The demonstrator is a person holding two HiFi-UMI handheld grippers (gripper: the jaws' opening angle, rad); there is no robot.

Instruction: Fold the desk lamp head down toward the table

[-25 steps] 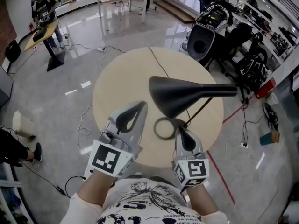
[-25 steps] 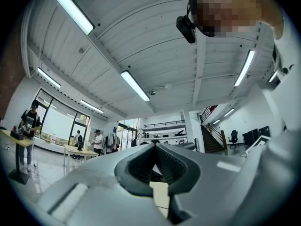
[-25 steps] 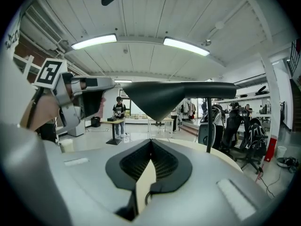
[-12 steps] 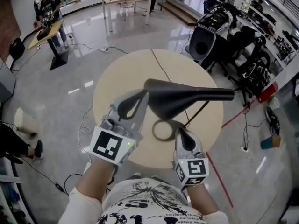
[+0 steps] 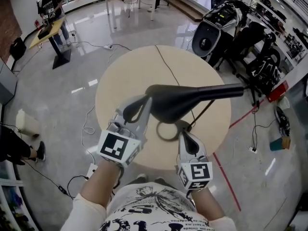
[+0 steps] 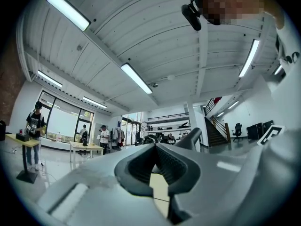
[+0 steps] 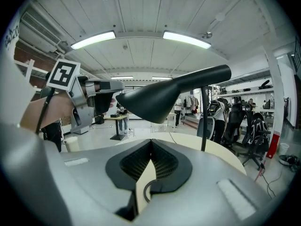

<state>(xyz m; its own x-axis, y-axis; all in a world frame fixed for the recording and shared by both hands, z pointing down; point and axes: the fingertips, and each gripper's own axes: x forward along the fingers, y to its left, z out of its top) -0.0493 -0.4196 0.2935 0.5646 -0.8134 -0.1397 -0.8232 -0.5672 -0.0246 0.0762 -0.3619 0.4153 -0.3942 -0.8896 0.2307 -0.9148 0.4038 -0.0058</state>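
The desk lamp head (image 5: 180, 102), one black cone, hangs level over the middle of the round surface (image 5: 125, 76), its neck running out toward 3 o'clock. One thin stem (image 5: 204, 113) slants down to one ring base (image 5: 159, 132) near the 6 o'clock edge, and one cable (image 5: 166, 66) trails off toward 12. Two claws are in play. The left claw (image 5: 143, 105) is closed on nothing, its tip up against the head's wide end at 9 o'clock. The right claw (image 5: 185, 137) is also closed and empty, parked just beside the ring at its 4 o'clock. This looks like the start of the fold: contact made, head not yet tipped. Next, I'd say, comes a steady downward press on that wide end, with the base kept from skidding.
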